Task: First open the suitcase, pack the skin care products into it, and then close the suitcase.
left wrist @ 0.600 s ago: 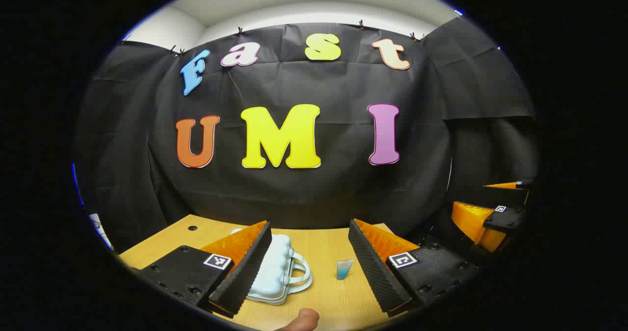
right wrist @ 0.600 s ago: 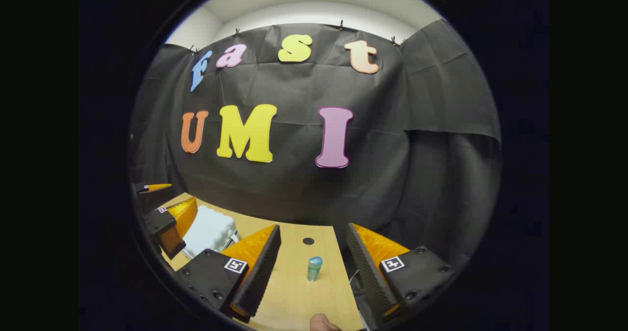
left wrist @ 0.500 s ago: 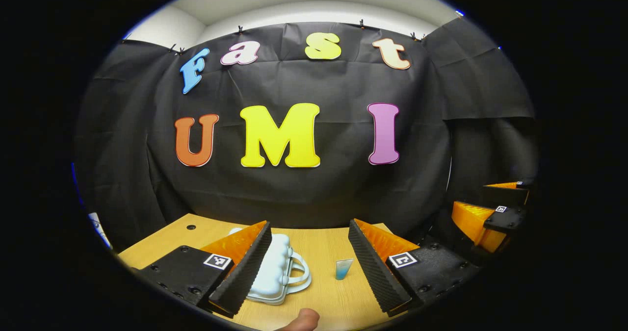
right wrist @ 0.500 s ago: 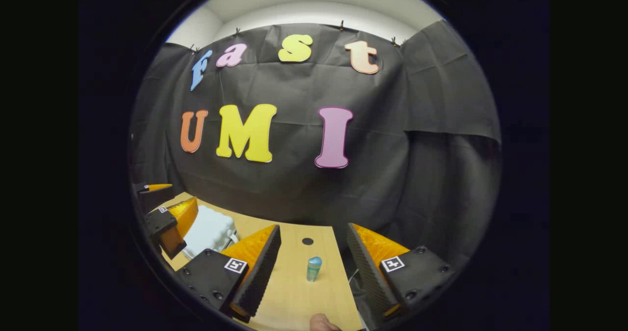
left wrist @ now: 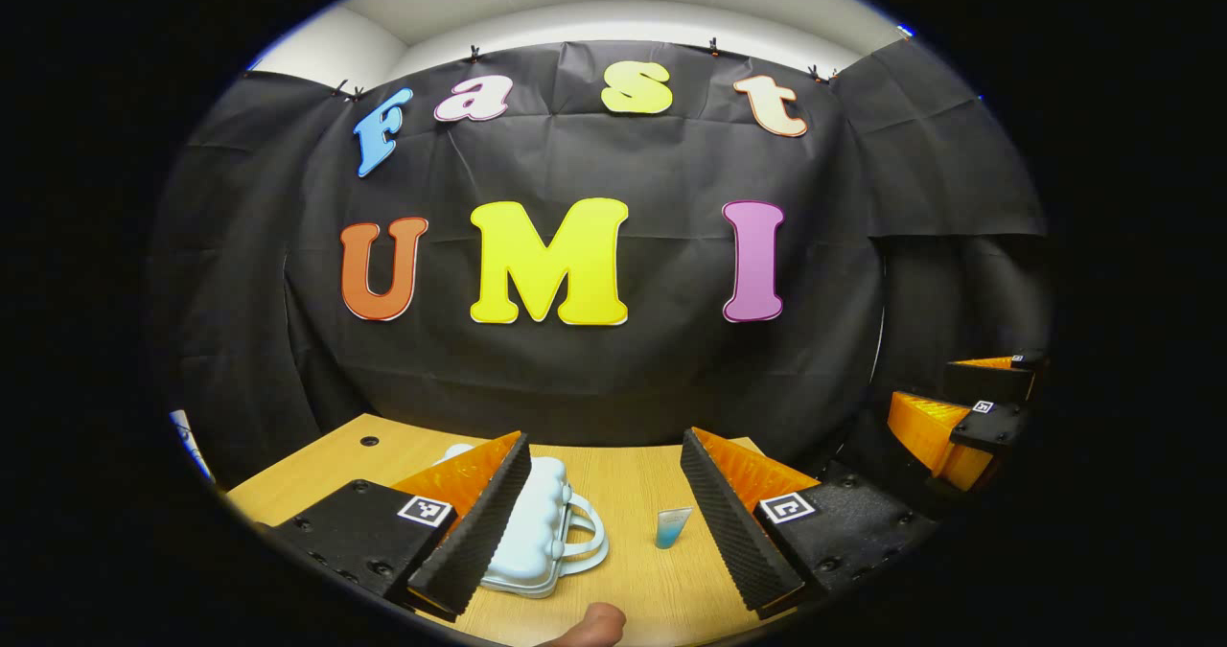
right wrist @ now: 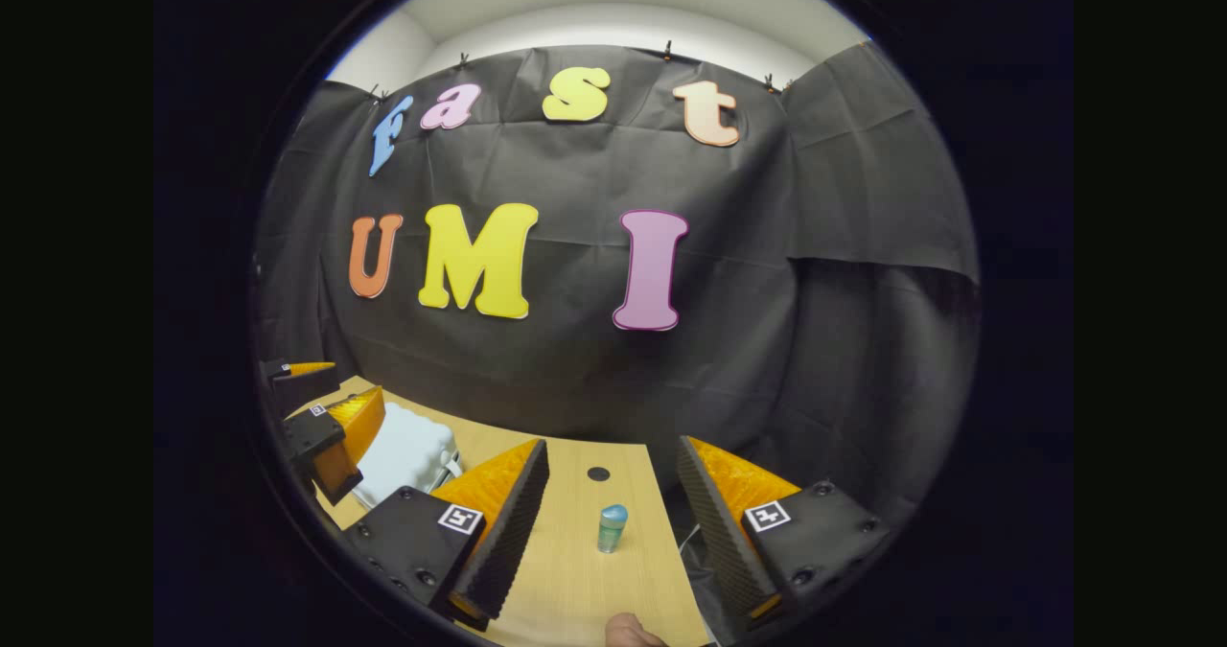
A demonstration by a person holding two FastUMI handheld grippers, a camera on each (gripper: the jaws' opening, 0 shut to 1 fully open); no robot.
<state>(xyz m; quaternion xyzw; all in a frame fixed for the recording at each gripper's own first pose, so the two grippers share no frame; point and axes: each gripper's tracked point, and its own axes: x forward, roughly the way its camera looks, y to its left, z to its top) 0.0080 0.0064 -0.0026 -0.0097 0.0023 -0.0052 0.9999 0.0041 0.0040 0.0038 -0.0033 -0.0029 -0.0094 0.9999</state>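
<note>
The closed pale suitcase (left wrist: pixel 537 532) lay on the wooden surface (left wrist: pixel 633 474), the skin care tube (left wrist: pixel 671 526) standing just beside its handle. Both the left gripper (left wrist: pixel 604 522) and right gripper (right wrist: pixel 613 522) hovered with fingers wide, holding nothing.

Closed pale suitcase (left wrist: pixel 542 527), upright tube (left wrist: pixel 671 527)

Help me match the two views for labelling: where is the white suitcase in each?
Left gripper view: white suitcase lies bottom centre-left, partly behind that view's near finger.
Right gripper view: it lies lower left.
Shared landmark: the small blue bottle standing on the table.
</note>
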